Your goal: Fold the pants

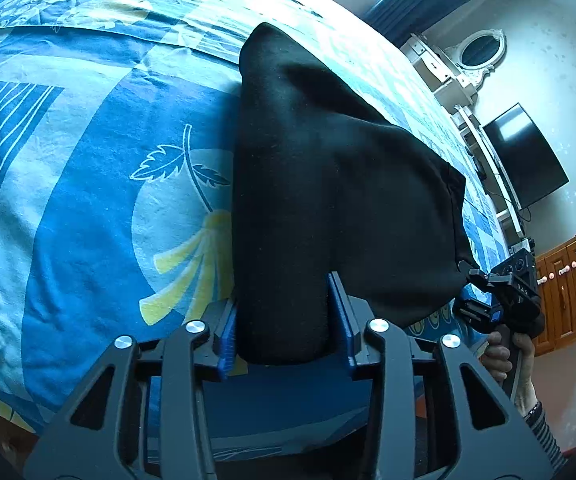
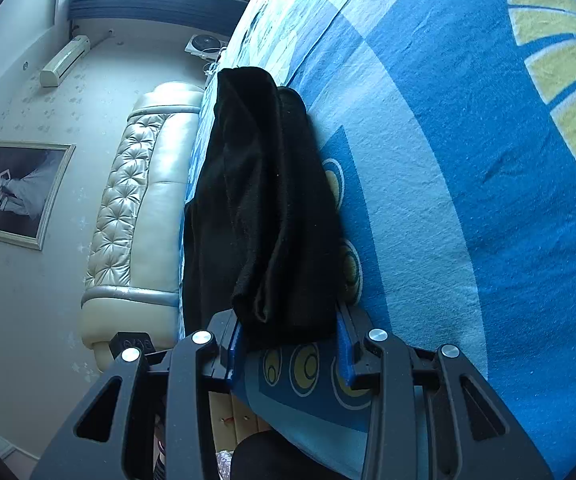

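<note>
The black pants [image 1: 327,184] lie partly folded on the blue patterned bedspread [image 1: 88,200]. My left gripper [image 1: 286,320] is shut on one near corner of the pants and lifts it off the bed. My right gripper [image 2: 288,336] is shut on the other near corner of the pants [image 2: 264,208], which hang in thick layers between its blue pads. In the left wrist view the right gripper [image 1: 487,292] shows at the pants' right edge, held by a hand. The far end of the pants rests on the bed.
The bedspread [image 2: 467,160] covers the whole bed. A cream padded headboard [image 2: 144,200] stands at the bed's end. A framed picture [image 2: 16,192] hangs on the wall. A television [image 1: 523,156], a white dresser with an oval mirror [image 1: 475,56] and a wooden cabinet [image 1: 567,296] line the far wall.
</note>
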